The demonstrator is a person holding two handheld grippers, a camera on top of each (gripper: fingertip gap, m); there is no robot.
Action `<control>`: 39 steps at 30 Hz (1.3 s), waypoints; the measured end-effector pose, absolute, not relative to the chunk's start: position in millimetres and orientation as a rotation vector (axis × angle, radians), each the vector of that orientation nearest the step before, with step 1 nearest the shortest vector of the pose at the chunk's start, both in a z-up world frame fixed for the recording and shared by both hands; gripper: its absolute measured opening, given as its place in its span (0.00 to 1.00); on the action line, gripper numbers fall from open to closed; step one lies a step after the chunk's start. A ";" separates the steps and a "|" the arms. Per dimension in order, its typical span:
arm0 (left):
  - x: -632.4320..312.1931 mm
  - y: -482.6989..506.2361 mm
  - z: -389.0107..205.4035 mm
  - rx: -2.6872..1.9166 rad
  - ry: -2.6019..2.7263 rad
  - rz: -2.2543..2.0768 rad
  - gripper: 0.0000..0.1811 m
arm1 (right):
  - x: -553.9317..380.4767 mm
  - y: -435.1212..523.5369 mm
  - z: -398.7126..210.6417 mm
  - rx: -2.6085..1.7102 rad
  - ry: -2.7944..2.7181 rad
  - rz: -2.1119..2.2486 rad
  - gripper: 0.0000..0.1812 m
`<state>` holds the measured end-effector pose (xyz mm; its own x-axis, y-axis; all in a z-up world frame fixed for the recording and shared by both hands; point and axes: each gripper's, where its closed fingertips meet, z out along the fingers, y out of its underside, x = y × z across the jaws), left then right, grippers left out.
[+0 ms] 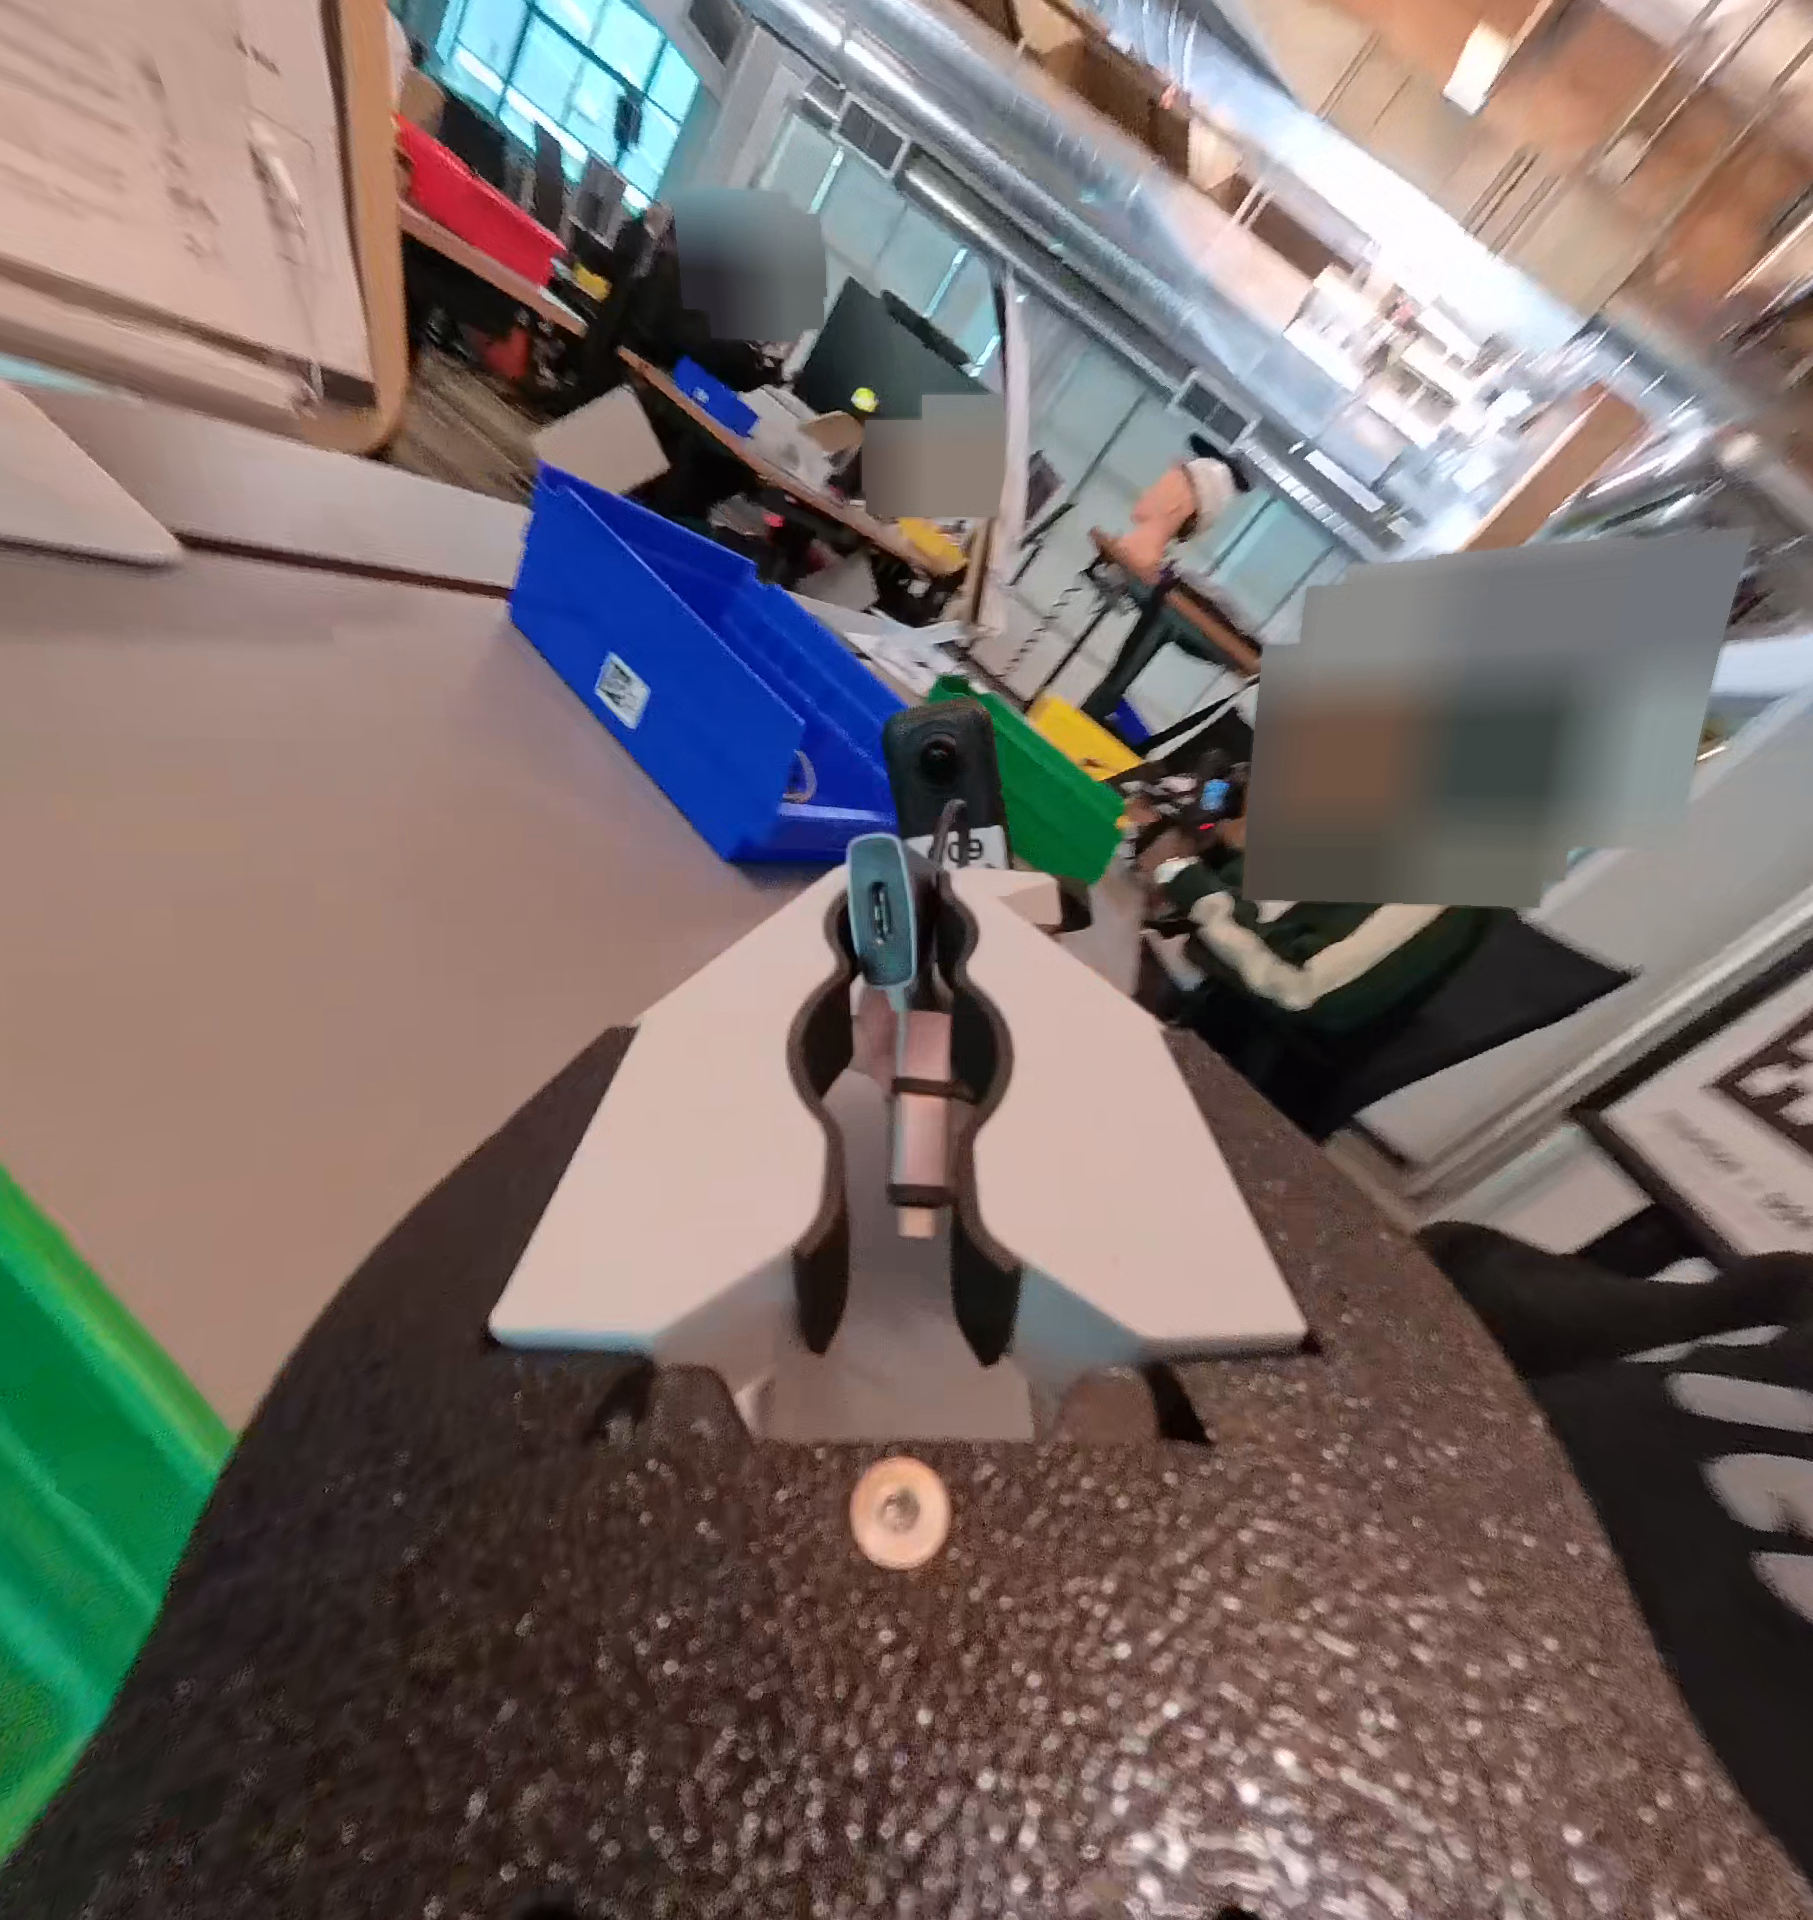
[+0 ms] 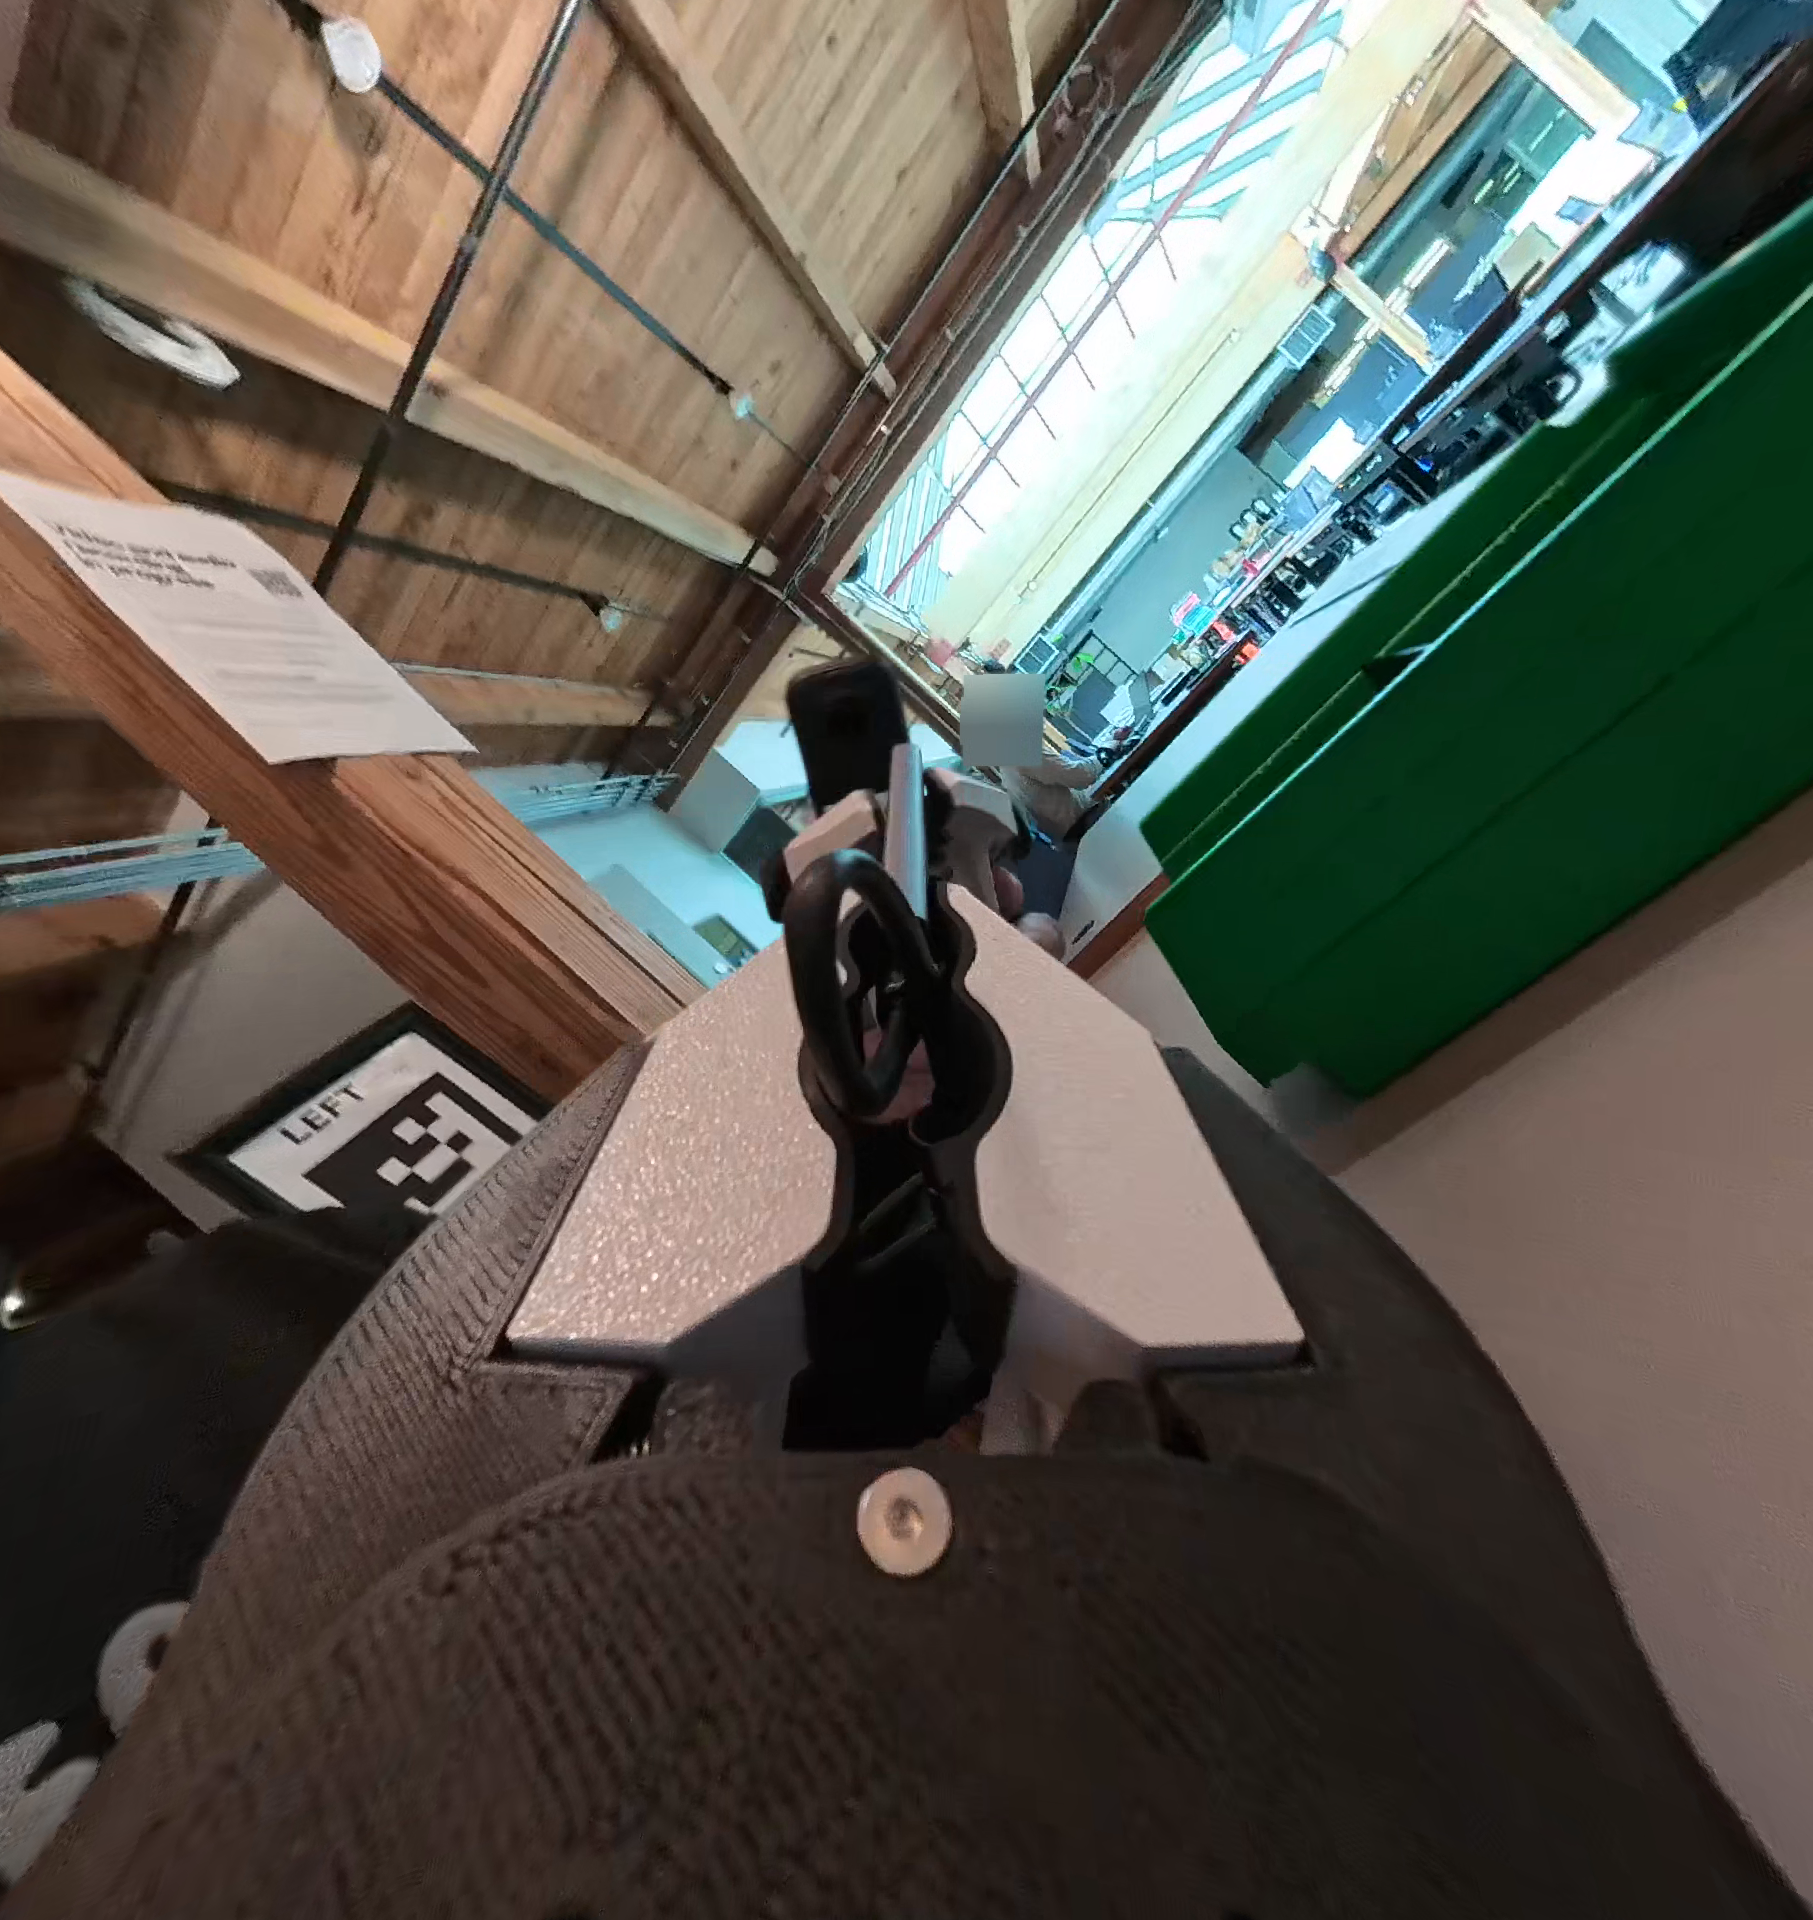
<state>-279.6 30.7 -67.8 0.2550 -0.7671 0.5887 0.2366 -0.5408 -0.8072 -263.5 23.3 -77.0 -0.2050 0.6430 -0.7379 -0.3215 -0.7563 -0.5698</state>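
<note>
Left gripper (image 1: pixel 886 940) jaws clamping grey adapter (image 1: pixel 884 925), blue bin (image 1: pixel 673 675) beyond

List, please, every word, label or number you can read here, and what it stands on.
I won't quote writing; it stands on these:
Sticker on blue bin: too small.
Box, top left: blurred print.
Black garment: large white letters.
Paper on wooden post: blurred lines, a code.
Framed card: a word, a square pattern.
Connector in left claw, cable in right claw: none.
</note>
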 end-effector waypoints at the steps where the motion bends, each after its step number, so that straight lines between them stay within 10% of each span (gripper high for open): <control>1: -279.2 29.9 -68.2 -1.658 0.464 -1.508 0.04 | -263.1 22.9 -76.9 -1.432 -0.417 1.971 0.04; 4: -280.5 36.6 -71.9 -1.678 0.298 -1.633 0.03 | -257.8 32.3 -83.8 -1.431 -0.522 1.707 0.09; 7: -282.2 41.1 -76.2 -1.716 0.152 -1.744 0.03 | -226.4 60.0 -85.8 -1.360 -0.629 1.172 0.49; 9: -277.3 40.3 -83.8 -1.771 0.144 -1.759 0.03 | -202.9 56.7 -70.3 -1.191 -0.744 0.883 0.56; 23: -235.9 45.1 -96.9 -1.870 0.147 -1.828 0.04 | -222.9 37.0 -96.9 -1.065 -1.097 0.461 0.26; 39: -234.5 50.2 -98.6 -1.850 0.078 -1.877 0.04 | -228.3 31.5 -111.2 -1.044 -1.076 0.538 0.14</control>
